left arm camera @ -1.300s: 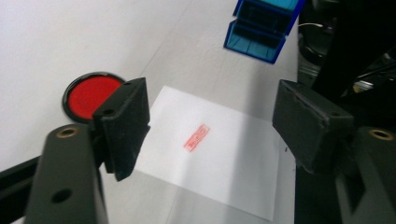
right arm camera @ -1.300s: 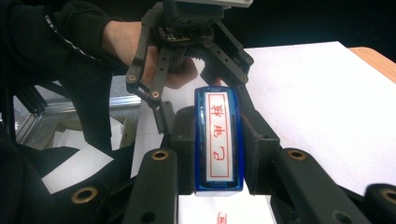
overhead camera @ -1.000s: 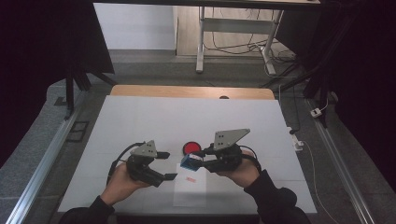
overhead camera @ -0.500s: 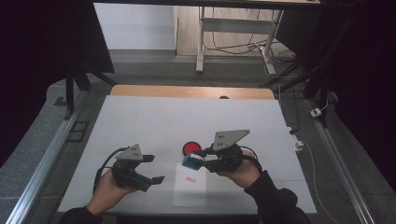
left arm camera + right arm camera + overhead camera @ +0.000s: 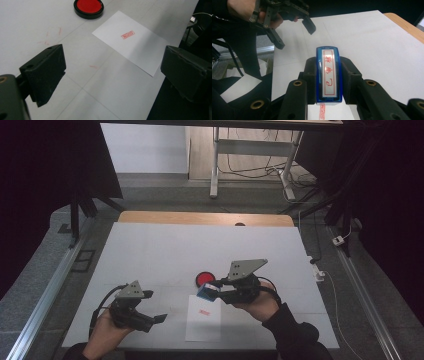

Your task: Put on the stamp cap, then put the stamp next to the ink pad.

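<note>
My right gripper (image 5: 209, 292) is shut on a blue stamp (image 5: 203, 293), which hangs just above the top edge of a white paper sheet (image 5: 204, 327). The stamp (image 5: 329, 75) has a white label with red characters and sits squeezed between the jaws. The paper (image 5: 140, 50) carries one red stamp mark (image 5: 127, 34). A round red ink pad (image 5: 204, 279) lies just beyond the paper. My left gripper (image 5: 154, 321) is left of the sheet near the front edge. Its jaws have just been opening and stand wide with nothing between them (image 5: 112, 67).
The white table top (image 5: 165, 250) ends in a wooden strip (image 5: 200, 218) at the far side. Metal rails (image 5: 45, 300) run along both sides on the floor. Faint red smudges (image 5: 52, 35) mark the table near the ink pad.
My left gripper has moved left, away from the paper and the stamp, and its jaws have spread wider. The right gripper with the stamp has stayed put.
</note>
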Demonstrator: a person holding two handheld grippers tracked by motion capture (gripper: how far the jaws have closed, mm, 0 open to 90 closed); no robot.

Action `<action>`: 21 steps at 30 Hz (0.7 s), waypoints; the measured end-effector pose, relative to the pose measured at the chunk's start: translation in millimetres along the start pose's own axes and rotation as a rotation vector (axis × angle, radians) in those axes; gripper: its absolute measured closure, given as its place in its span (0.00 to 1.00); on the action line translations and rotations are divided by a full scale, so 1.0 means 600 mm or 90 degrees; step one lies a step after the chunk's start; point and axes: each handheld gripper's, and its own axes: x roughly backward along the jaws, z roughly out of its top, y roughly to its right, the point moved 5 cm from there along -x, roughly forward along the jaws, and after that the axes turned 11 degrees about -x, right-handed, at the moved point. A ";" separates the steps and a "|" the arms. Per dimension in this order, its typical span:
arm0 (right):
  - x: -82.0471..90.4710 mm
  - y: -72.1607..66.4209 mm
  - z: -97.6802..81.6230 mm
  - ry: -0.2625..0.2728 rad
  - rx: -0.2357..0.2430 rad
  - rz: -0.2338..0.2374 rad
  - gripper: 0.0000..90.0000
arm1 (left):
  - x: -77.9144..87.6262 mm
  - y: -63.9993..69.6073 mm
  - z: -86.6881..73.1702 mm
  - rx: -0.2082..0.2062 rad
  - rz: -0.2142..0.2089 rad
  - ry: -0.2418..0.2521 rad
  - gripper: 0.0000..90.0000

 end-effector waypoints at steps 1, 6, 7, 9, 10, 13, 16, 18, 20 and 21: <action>0.000 0.000 0.000 0.001 -0.001 -0.001 0.78 | 0.002 0.000 -0.003 0.002 0.002 0.000 0.07; 0.002 0.003 -0.002 -0.006 -0.004 -0.007 0.78 | 0.013 0.000 -0.017 0.015 0.019 -0.003 0.06; 0.002 0.003 -0.003 -0.008 -0.004 -0.011 0.78 | 0.015 0.000 -0.020 0.019 0.021 -0.003 0.06; 0.002 0.005 -0.004 -0.008 -0.006 -0.015 0.78 | 0.019 -0.001 -0.025 0.019 0.029 -0.005 0.05; 0.002 0.005 -0.004 -0.008 -0.007 -0.018 0.78 | 0.020 -0.001 -0.027 0.019 0.033 -0.006 0.05; 0.003 0.008 -0.005 -0.010 -0.012 -0.022 0.78 | 0.024 -0.003 -0.033 0.024 0.042 -0.008 0.04; 0.004 0.011 -0.006 -0.010 -0.019 -0.028 0.78 | 0.026 -0.003 -0.039 0.028 0.045 -0.010 0.03; 0.005 0.014 -0.007 -0.011 -0.022 -0.033 0.78 | 0.028 -0.004 -0.042 0.032 0.051 -0.014 0.02; 0.006 0.016 -0.009 -0.012 -0.027 -0.038 0.78 | 0.032 -0.004 -0.045 0.034 0.056 -0.015 0.02; 0.007 0.018 -0.010 -0.016 -0.027 -0.042 0.78 | 0.033 -0.004 -0.047 0.037 0.057 -0.016 0.02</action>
